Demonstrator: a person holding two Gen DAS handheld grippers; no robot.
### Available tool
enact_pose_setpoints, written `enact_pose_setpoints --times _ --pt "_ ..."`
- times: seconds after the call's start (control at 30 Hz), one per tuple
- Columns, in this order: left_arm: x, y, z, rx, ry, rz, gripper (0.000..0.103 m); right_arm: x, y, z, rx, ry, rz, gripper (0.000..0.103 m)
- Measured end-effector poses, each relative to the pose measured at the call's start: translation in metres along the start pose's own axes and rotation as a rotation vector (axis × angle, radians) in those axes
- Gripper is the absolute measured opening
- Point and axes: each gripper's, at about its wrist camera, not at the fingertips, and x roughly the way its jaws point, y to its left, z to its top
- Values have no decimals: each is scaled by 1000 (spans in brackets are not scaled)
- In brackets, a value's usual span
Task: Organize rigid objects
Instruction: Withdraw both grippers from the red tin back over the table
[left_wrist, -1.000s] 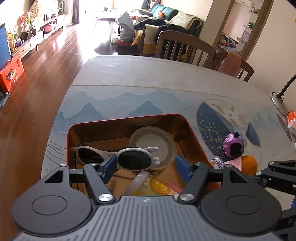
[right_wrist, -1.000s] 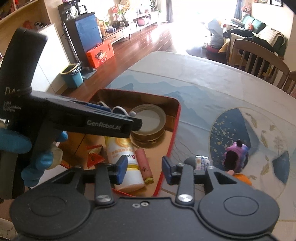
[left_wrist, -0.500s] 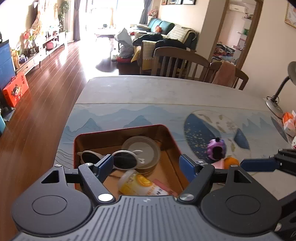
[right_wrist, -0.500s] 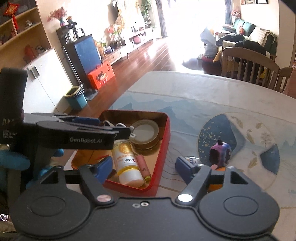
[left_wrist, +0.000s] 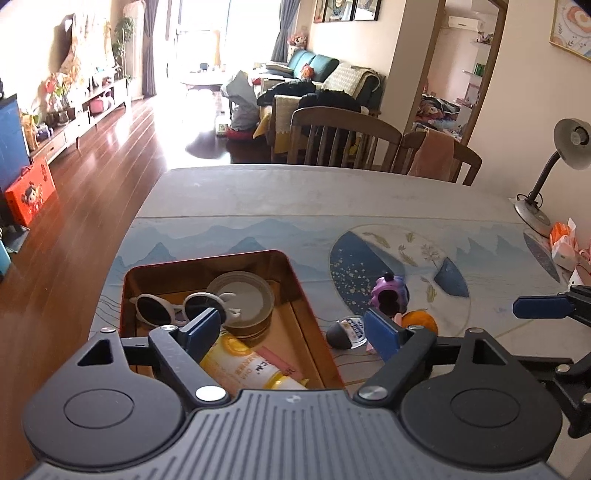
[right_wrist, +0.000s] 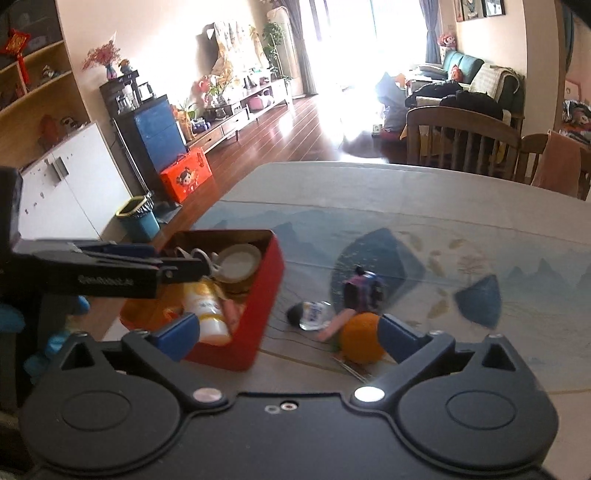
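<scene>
A red tin box (left_wrist: 295, 275) (right_wrist: 266, 295) sits near the table's left edge. It holds white sunglasses (left_wrist: 173, 304), a round jar lid (left_wrist: 242, 295) (right_wrist: 238, 264), a yellow-capped bottle (left_wrist: 243, 363) (right_wrist: 207, 308) and a pink stick (left_wrist: 279, 363). Right of the box lie a small clear bottle with a black cap (left_wrist: 347, 332) (right_wrist: 310, 314), a purple toy (left_wrist: 388, 295) (right_wrist: 364, 291) and an orange ball (left_wrist: 419, 321) (right_wrist: 360, 341). My left gripper (left_wrist: 293, 332) hangs above the box's right side, jaws opening, nothing between them. My right gripper (right_wrist: 286, 336) is above the loose items, jaws opening wide and empty.
A desk lamp (left_wrist: 554, 166) and orange-white packets (left_wrist: 563, 245) stand at the table's right edge. Wooden chairs (left_wrist: 343, 138) line the far side. A teal bin (right_wrist: 138, 219) and an orange box (right_wrist: 186, 179) are on the floor to the left.
Both grippers pulled back and rose, so the box and loose items look smaller. Both jaws spread wider, the right one most. The objects stayed put.
</scene>
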Motion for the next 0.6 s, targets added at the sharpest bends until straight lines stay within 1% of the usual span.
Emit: enact_pose_setpoints --times 0.2,0.33,0.5,0.6 --pt "6 -25 -6 2 11 -10 86 -3 -20 -10 -26 27 -2 103" --pt "13 -41 -8 -2 20 -12 86 -4 -33 -15 -49 44 13 103" --pt "27 -62 1 -6 25 -7 86 3 -55 -19 -66 70 15 102" --pt "40 -73 9 -9 33 18 86 10 -64 -21 -77 85 20 101"
